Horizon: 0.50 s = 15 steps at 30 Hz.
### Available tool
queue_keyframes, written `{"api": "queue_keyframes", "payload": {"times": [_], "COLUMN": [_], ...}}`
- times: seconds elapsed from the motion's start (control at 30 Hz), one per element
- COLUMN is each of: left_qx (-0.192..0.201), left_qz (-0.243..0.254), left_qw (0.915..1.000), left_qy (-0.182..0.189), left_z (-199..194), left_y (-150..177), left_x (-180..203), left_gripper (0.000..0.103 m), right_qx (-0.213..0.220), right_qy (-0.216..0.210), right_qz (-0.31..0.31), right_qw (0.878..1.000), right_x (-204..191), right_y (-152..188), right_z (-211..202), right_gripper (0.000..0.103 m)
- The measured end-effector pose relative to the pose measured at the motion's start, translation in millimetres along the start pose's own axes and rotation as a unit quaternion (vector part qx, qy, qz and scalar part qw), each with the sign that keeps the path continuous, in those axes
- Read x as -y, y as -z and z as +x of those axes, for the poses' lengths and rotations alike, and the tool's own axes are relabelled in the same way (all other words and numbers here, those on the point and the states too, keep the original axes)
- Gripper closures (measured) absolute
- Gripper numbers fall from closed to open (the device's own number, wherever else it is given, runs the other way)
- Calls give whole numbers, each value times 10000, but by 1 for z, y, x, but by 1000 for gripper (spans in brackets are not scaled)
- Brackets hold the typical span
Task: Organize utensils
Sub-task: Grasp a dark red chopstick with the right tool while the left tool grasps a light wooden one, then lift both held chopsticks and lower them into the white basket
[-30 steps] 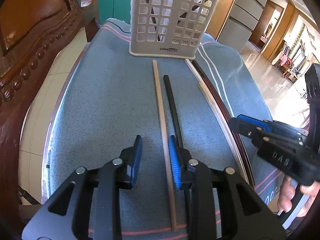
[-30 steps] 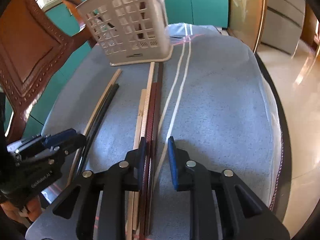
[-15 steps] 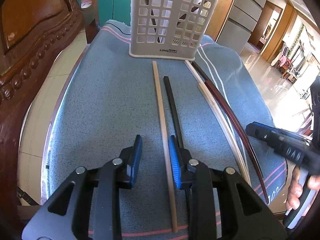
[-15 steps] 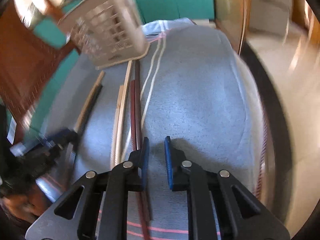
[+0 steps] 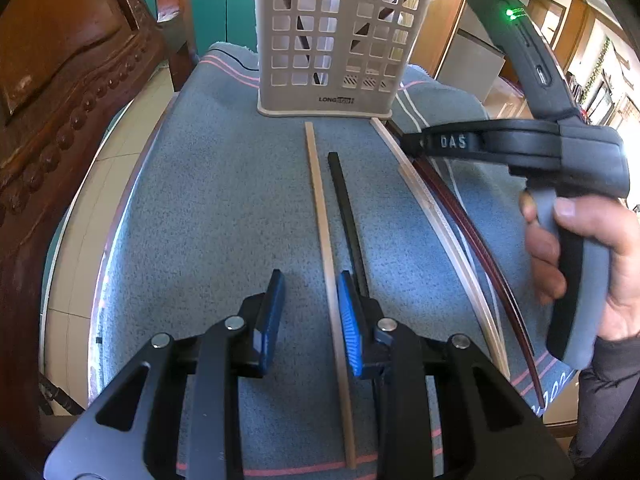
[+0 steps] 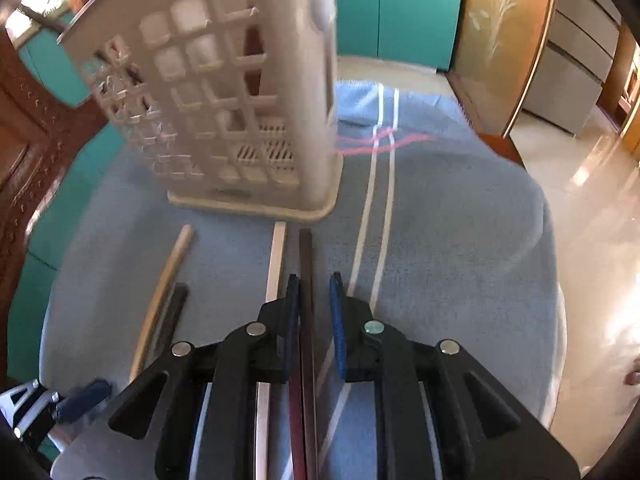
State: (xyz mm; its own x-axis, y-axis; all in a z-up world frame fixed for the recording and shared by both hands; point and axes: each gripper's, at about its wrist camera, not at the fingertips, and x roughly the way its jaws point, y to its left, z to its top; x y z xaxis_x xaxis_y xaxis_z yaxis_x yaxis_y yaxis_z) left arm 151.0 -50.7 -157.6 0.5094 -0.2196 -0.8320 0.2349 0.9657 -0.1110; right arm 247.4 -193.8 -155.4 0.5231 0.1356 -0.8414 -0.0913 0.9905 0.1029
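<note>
The right tool (image 6: 314, 312) has moved forward along the dark red chopstick (image 6: 306, 280) towards the utensil basket (image 6: 224, 120); its jaws are closing around the stick, one pad not yet touching. The left tool (image 5: 310, 312) stays partly spread over the light wooden chopstick (image 5: 320, 208) lying on the counter (image 5: 208, 208). A pickup looks imminent.

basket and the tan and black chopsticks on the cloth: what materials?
Basket: looks like moulded plastic, matte beige, gridded cut-outs and a printed label. Tan chopstick: likely bare wood or bamboo, pale and dull. Black chopstick: square-edged, matte dark; lacquered wood or plastic, cannot tell which.
</note>
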Motion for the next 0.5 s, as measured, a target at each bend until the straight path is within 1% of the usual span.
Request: {"api": "queue_keyframes", "payload": {"times": [0.03,0.1,0.27,0.37,0.4,0.43,0.5], "left_qx": [0,-6,-34,-82,-114,-158,-293], "left_qz": [13,5,11,9,2,8,100], "left_qw": [10000,10000,10000,9998,9997,9995,9987], "left_qy": [-8,-5,-58,-175,-219,-266,-408], "left_z": [0,1,5,15,20,23,34], "left_y": [0,-1,-7,-22,-29,-35,-51], "left_x": [0,0,-1,-1,-1,0,5], "left_gripper": [74,74,74,73,72,71,64], "right_qx": [-34,-82,-137,-163,-161,-147,-103], "right_qy": [-30,-164,-117,46,90,181,347], "right_qz": [88,239,355,144,56,-86,-239], "right_qw": [10000,9995,9992,9998,9998,9997,9991], "right_x": [6,18,47,49,48,43,34], "right_y": [1,5,19,27,29,32,37], "right_z": [-1,-3,-13,-19,-20,-20,-22], "right_gripper": [96,96,96,92,88,86,85]}}
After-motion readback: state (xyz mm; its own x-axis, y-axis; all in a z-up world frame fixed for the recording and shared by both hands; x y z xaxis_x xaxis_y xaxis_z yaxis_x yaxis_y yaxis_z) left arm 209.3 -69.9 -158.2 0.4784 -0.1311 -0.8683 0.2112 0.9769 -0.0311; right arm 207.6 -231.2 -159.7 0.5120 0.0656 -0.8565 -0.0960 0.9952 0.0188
